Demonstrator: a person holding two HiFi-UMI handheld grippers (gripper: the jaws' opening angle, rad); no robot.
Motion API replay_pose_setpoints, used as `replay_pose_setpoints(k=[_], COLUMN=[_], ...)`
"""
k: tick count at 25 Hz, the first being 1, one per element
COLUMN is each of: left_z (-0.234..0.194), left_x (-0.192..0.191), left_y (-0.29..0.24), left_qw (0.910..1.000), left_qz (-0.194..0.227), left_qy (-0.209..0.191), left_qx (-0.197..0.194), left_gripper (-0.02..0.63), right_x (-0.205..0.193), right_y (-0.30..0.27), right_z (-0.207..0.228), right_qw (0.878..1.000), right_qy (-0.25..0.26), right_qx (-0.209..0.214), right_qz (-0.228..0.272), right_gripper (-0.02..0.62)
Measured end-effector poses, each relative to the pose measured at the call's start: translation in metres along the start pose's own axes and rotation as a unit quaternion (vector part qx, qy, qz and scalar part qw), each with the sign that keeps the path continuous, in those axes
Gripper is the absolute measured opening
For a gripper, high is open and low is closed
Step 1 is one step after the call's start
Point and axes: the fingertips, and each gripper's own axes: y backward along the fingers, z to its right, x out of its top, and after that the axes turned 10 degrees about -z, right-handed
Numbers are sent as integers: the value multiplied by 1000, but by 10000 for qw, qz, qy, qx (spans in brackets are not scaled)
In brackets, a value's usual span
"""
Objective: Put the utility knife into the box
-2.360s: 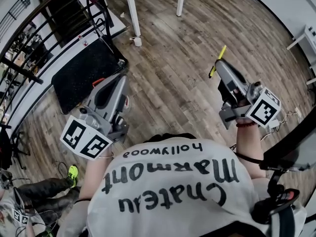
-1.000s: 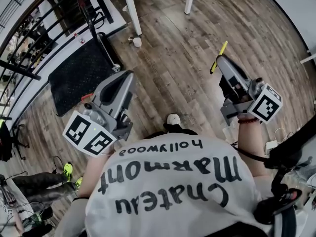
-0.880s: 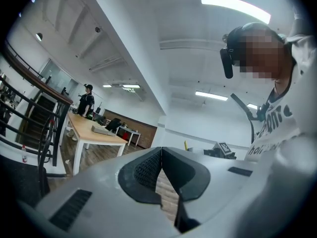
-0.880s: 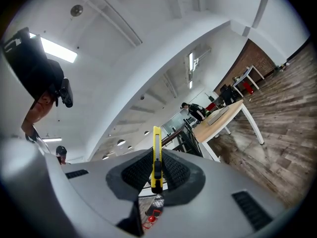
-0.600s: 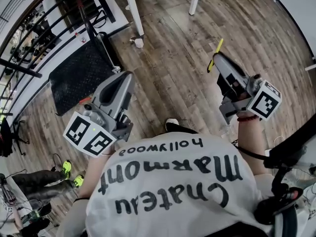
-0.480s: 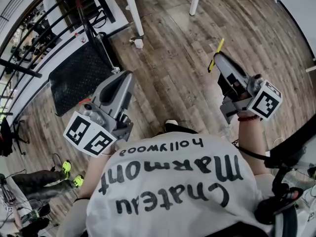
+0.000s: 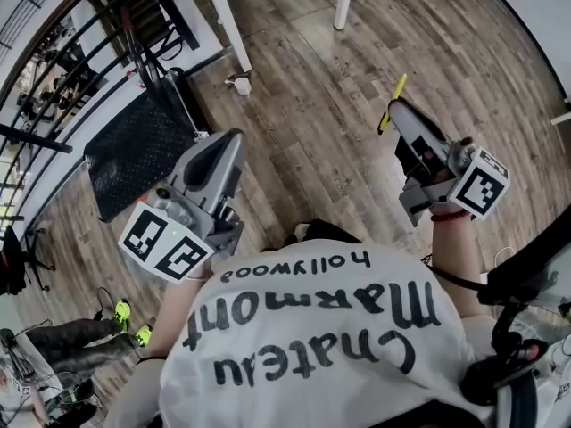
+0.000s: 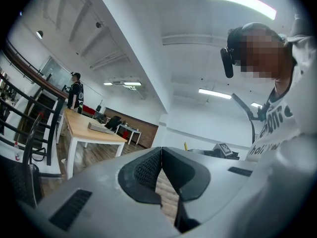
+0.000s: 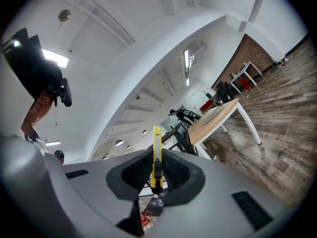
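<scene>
A slim yellow utility knife (image 7: 392, 105) (image 9: 156, 157) sticks out past the tips of my right gripper (image 7: 393, 116) (image 9: 156, 168), whose jaws are shut on it. That gripper is held at chest height on the right, over the wood floor. My left gripper (image 7: 227, 141) (image 8: 161, 155) is on the left at about the same height, its jaws closed tip to tip with nothing between them. No box shows in any view.
A black mat (image 7: 138, 145) and a black railing (image 7: 53, 52) lie to the left. A white-legged wooden table (image 7: 223, 12) (image 8: 91, 133) stands ahead, and wood floor (image 7: 312, 132) spreads below. Another person (image 8: 75, 90) stands far off.
The head view has drifted a little; both grippers keep nearly the same pose, and the knife stays clamped in the right one.
</scene>
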Motion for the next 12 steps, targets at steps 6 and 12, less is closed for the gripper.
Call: replay_pose_setpoints(k=[6,12], left_z=[9,6], left_x=[3,3], left_y=[-24,-33], left_qw=[9997,9996], left_qz=[-157,-221], left_qy=[-101,-128], left_qx=[-132,-93], left_gripper=[6,7], right_x=[7,10], right_y=[14,14], right_z=[16,25], right_qw=[9999,9998], right_qy=[-60,-76], right_qx=[-107,-105], right_qz=[113,130], right_gripper=[57,57])
